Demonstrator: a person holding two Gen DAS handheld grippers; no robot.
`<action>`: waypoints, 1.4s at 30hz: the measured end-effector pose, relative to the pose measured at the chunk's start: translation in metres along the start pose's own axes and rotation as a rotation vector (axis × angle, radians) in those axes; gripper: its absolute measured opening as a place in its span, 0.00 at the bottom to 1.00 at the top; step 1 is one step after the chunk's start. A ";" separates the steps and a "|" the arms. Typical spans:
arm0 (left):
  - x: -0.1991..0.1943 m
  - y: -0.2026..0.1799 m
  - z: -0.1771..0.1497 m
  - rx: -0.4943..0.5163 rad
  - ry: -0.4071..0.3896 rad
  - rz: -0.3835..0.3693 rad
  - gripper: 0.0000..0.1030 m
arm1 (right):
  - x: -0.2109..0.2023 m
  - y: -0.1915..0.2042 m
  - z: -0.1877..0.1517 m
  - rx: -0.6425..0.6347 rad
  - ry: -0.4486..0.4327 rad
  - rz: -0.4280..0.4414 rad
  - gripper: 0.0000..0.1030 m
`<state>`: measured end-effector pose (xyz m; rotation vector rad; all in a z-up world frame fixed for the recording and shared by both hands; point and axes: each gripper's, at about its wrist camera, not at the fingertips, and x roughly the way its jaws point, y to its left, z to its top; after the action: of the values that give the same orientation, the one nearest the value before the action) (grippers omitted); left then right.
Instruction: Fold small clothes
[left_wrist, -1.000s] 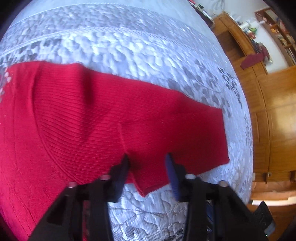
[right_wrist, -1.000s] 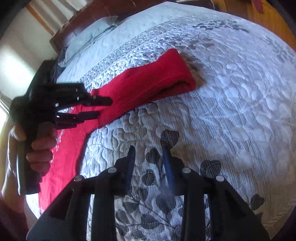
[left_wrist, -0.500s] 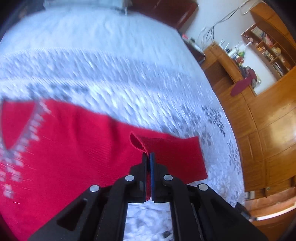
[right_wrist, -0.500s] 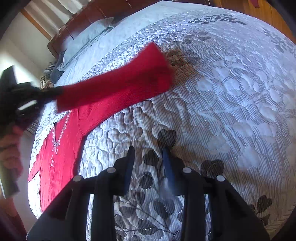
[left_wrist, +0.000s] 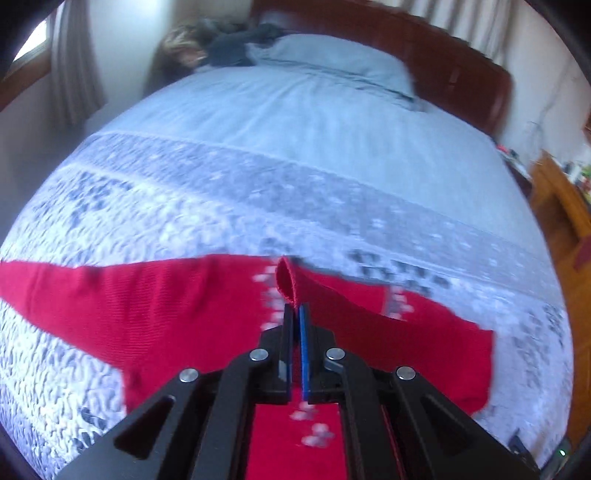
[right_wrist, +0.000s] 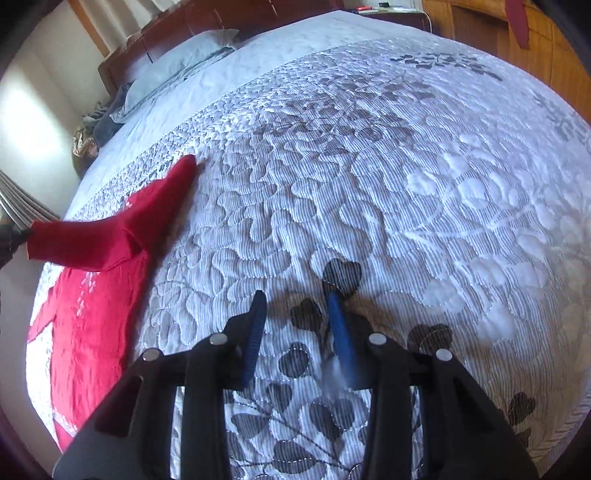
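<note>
A small red knit sweater (left_wrist: 155, 314) with white trim at the neck lies spread on the quilted bedspread (left_wrist: 258, 192). My left gripper (left_wrist: 295, 314) is shut on the cuff of one red sleeve (left_wrist: 369, 317) and holds it lifted over the sweater's body. In the right wrist view the sweater (right_wrist: 92, 325) lies at the far left, with the lifted sleeve (right_wrist: 122, 229) stretched above it. My right gripper (right_wrist: 299, 302) is open and empty, hovering over the bedspread (right_wrist: 406, 184) to the right of the sweater.
A pillow (left_wrist: 332, 66) and a dark wooden headboard (left_wrist: 461, 70) stand at the far end of the bed. Dark clothes (left_wrist: 236, 44) lie heaped beside the pillow. Wooden cabinets (right_wrist: 517, 40) line the right side of the room.
My left gripper closed on the sleeve cuff, lifted it and carried it across over the sweater's body. My right gripper has stayed open in about the same place.
</note>
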<state>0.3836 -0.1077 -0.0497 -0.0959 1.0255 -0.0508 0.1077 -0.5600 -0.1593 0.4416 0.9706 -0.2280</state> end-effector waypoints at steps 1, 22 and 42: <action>0.011 0.014 -0.002 -0.018 0.020 0.020 0.03 | 0.000 0.002 0.001 -0.010 0.000 -0.012 0.35; 0.058 0.011 -0.048 0.044 0.233 -0.103 0.37 | 0.098 0.139 0.104 0.031 0.424 0.173 0.57; 0.084 0.025 -0.068 0.051 0.287 -0.099 0.60 | 0.077 0.157 0.082 -0.157 0.366 -0.080 0.46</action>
<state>0.3691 -0.0935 -0.1586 -0.0944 1.3053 -0.1845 0.2706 -0.4572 -0.1435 0.3049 1.3560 -0.1435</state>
